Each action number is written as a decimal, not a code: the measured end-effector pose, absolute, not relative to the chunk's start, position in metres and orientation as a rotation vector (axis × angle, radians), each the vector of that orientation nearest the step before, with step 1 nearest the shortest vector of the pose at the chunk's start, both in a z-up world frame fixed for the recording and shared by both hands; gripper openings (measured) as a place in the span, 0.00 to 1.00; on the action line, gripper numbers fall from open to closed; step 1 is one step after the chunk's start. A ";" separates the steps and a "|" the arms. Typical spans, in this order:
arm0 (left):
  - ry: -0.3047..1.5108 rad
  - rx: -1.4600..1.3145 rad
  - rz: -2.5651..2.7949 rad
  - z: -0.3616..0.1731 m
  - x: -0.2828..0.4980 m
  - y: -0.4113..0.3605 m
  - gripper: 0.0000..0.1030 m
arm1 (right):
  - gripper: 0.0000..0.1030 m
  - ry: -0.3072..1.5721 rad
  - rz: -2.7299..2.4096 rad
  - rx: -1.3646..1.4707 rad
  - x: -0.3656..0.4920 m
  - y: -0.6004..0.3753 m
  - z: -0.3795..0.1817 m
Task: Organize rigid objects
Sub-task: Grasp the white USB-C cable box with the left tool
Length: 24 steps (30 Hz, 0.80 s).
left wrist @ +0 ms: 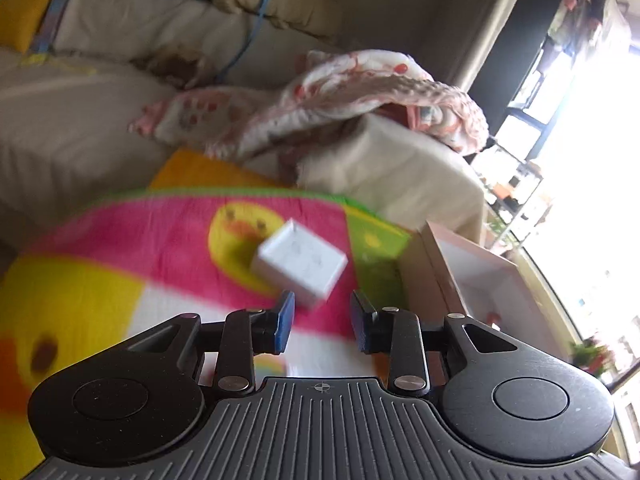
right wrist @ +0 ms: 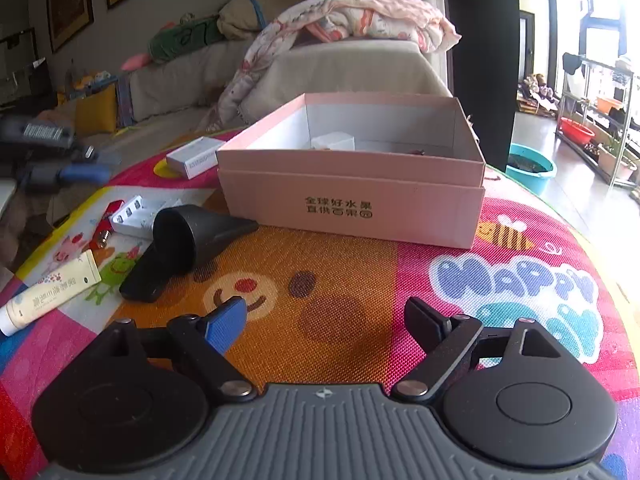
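Note:
A small white box (left wrist: 301, 262) lies on the colourful play mat (left wrist: 120, 248), just beyond my left gripper (left wrist: 322, 320), which is open with its blue pads either side of the box's near corner. The same white box (right wrist: 195, 157) shows left of the pink cardboard box (right wrist: 352, 196) in the right wrist view; the left gripper (right wrist: 66, 174) appears at the left edge there. The pink box (left wrist: 476, 276) holds a white cube (right wrist: 333, 142). My right gripper (right wrist: 326, 322) is open and empty above the mat.
On the mat (right wrist: 360, 304) lie a black hair-dryer nozzle (right wrist: 200, 232), a black flat piece (right wrist: 146, 276), a white battery case (right wrist: 142, 214), a red lighter (right wrist: 106, 226) and a cream tube (right wrist: 48, 294). A sofa with a blanket (right wrist: 352, 20) stands behind.

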<state>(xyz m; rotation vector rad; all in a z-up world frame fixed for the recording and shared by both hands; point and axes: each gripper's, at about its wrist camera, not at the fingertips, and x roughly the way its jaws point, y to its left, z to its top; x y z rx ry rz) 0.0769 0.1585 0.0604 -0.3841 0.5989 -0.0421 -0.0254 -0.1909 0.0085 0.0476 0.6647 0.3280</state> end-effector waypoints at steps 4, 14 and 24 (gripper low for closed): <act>0.588 -0.294 -0.136 0.057 0.138 0.159 0.33 | 0.84 0.655 0.315 0.061 -0.027 -0.194 0.009; 0.677 0.167 -0.212 0.029 0.153 0.100 0.34 | 0.84 0.674 0.319 0.067 -0.024 -0.194 0.008; 0.695 0.264 -0.329 0.028 0.149 0.089 0.72 | 0.85 0.679 0.319 0.063 -0.023 -0.193 0.008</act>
